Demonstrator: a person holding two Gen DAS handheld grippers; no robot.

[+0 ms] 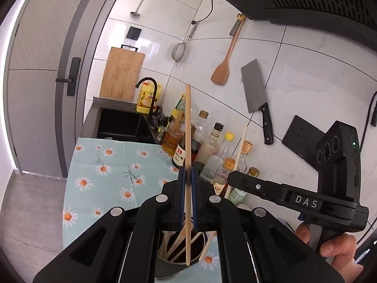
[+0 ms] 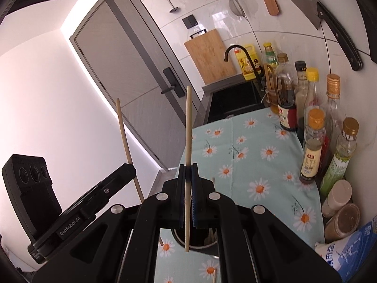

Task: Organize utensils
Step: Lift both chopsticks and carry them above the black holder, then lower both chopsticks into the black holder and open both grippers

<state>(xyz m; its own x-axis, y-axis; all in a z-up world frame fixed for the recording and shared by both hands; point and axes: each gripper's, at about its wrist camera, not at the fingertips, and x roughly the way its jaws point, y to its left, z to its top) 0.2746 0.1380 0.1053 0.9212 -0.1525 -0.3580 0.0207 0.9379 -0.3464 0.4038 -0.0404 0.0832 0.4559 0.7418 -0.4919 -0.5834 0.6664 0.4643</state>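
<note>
Chopsticks stood near upright, one clenched in each tool. The left tool (image 1: 188, 184) held its chopstick (image 1: 188, 127) directly over the holder (image 1: 165, 266), lower tip inside the rim. The right tool (image 2: 188, 181) held its chopstick (image 2: 188, 127) above the holder (image 2: 207, 247) on the bench, tip just short of the rim, so the left looked nearer to dropping in.
</note>
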